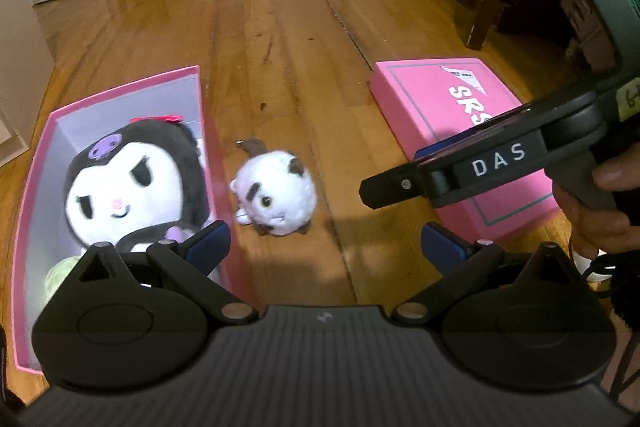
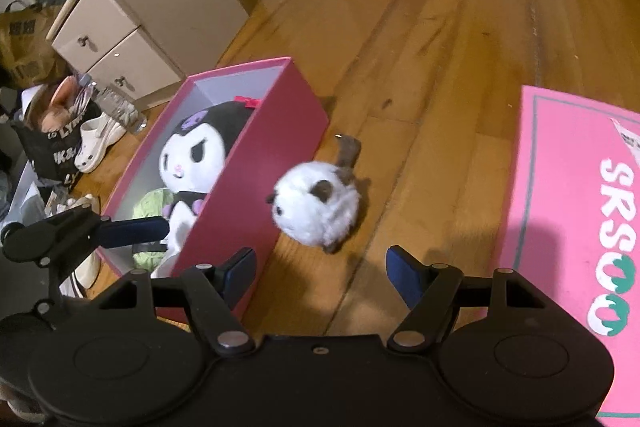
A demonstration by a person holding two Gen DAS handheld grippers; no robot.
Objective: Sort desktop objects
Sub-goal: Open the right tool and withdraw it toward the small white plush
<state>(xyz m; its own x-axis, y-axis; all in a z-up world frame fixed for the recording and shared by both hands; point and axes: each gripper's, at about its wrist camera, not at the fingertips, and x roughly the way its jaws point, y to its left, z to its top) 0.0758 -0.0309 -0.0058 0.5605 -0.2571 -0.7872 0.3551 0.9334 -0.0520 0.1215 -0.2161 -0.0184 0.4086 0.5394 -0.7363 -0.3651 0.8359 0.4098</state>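
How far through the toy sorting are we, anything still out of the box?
Done: the black-and-white plush and a green item lie in the open pink box. In hand: nothing; left gripper and right gripper have open, empty jaws. Left: the small white plush sits on the floor beside the box, and the pink lid lies apart.

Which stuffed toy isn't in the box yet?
The small round white toy with brown ears. It sits on the wooden floor beside the open pink box, while the bigger black-and-white doll already lies inside it.
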